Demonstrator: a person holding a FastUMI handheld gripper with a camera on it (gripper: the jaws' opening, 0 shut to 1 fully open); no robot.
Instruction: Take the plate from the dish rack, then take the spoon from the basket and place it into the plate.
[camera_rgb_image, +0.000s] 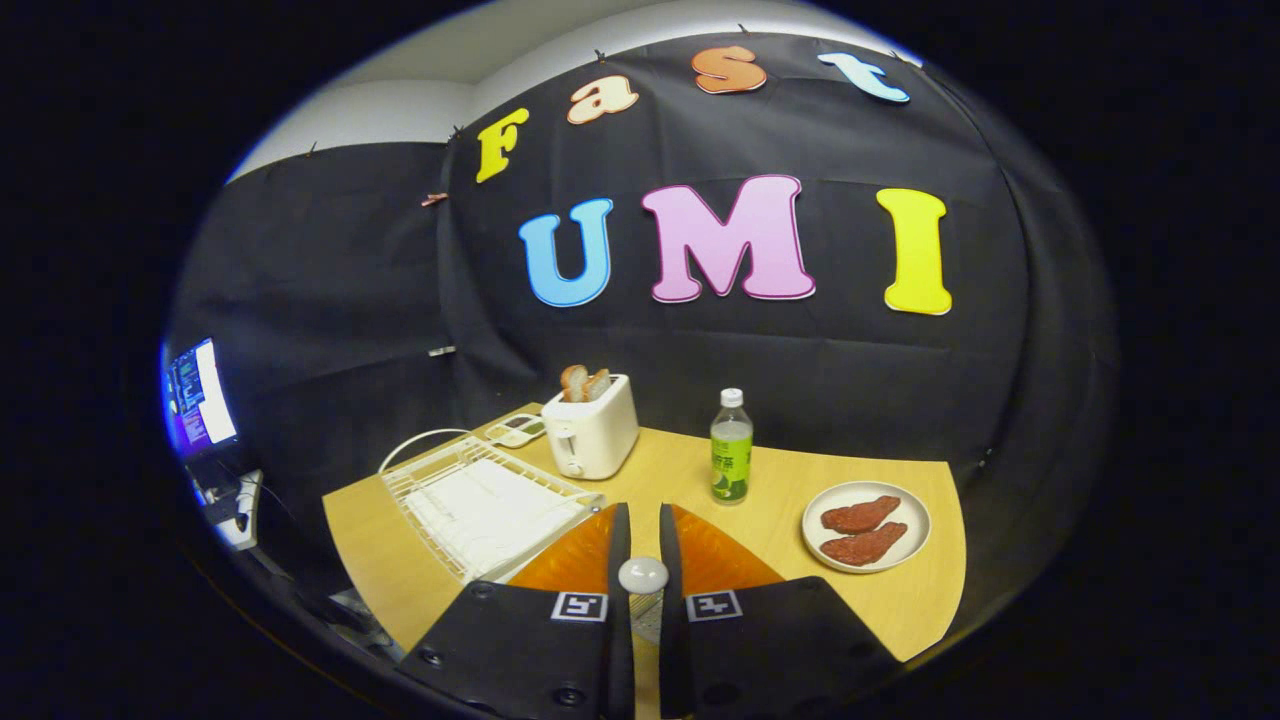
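Observation:
My gripper (643, 512) hangs over the wooden table (780, 480), its two fingers close together. A small white rounded piece, seemingly an end of the spoon (642, 574), is pinched between them. An orange plate (718, 556) lies on the table under and just ahead of the fingers, showing on both sides of them. A patch of metal mesh, perhaps the basket (646, 606), peeks through the gap below the spoon. The white wire dish rack (480, 505) stands left of the fingers, with no plate in it.
Beyond the fingers stand a white toaster (592, 436) holding bread slices and a green-labelled bottle (731, 448). A white plate (866, 526) with two pieces of meat sits to the right near the table edge. A lit screen (200, 395) is off the table's left.

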